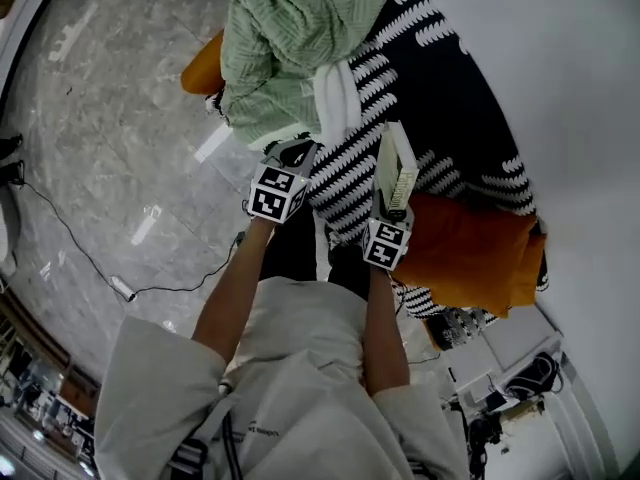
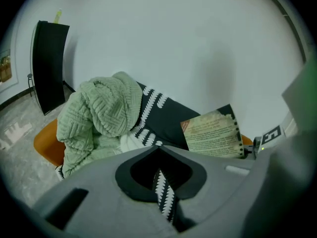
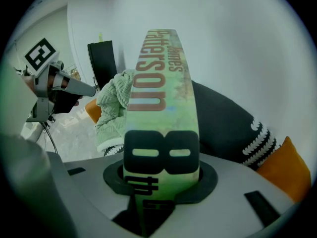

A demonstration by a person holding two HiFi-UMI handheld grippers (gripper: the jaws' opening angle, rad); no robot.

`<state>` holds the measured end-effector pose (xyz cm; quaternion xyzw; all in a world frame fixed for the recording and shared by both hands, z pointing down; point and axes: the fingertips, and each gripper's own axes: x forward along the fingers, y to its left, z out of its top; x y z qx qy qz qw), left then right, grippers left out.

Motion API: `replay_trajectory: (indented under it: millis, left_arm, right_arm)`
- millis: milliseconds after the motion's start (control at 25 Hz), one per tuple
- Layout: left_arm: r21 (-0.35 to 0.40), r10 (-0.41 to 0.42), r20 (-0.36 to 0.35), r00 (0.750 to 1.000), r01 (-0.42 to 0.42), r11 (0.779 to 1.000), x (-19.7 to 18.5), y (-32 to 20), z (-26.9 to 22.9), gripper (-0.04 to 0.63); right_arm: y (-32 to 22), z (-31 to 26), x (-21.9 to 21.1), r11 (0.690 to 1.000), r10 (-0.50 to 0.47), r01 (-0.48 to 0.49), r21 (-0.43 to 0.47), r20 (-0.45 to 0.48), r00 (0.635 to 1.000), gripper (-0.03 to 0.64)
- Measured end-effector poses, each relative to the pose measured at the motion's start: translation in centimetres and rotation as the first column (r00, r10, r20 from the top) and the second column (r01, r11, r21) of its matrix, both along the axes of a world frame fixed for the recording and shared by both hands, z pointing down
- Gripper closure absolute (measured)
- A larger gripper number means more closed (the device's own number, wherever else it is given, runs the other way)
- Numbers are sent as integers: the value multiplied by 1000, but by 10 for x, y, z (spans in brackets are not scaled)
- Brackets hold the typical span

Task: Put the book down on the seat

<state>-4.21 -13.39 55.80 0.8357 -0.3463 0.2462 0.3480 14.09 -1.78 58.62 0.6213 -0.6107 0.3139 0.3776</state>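
The book [image 1: 397, 163] stands on end above the seat, a sofa under a black throw with white marks [image 1: 450, 98]. My right gripper [image 1: 392, 210] is shut on its lower end. In the right gripper view the pale green spine [image 3: 161, 88] rises straight out from between the jaws of the right gripper [image 3: 161, 170]. The left gripper view shows the book's back cover [image 2: 213, 133] to the right over the throw [image 2: 168, 118]. My left gripper [image 1: 300, 150] hovers beside the book at the sofa's front; its tips [image 3: 91, 89] come together in a point with nothing in them.
A heaped green knitted blanket [image 1: 290, 38] and a white cloth [image 1: 335, 103] cover the sofa's left part. An orange cushion [image 1: 470, 248] lies right of the book and another [image 1: 200, 73] pokes out behind the blanket. A cable [image 1: 100, 258] crosses the marble floor [image 1: 110, 118].
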Motion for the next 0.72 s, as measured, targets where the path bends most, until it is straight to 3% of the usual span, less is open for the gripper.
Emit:
replay_trajectory:
  millis: [200, 360, 640, 720]
  left_arm:
    - [-34, 57, 57, 997, -56, 998, -25, -21, 60, 589]
    - [-37, 86, 93, 992, -83, 996, -45, -52, 104, 589]
    - [-36, -14, 104, 994, 18, 999, -64, -95, 142, 589]
    - [-38, -21, 107, 994, 25, 999, -66, -100, 149, 589]
  right_arm:
    - [-13, 51, -25, 999, 13, -10, -43, 92, 996, 459]
    - [-32, 98, -48, 996, -34, 49, -78, 184, 982, 459]
    - [-82, 133, -76, 996, -14, 47, -71, 417, 909, 459]
    - [-95, 136, -89, 997, 0, 37, -67, 492, 870, 459]
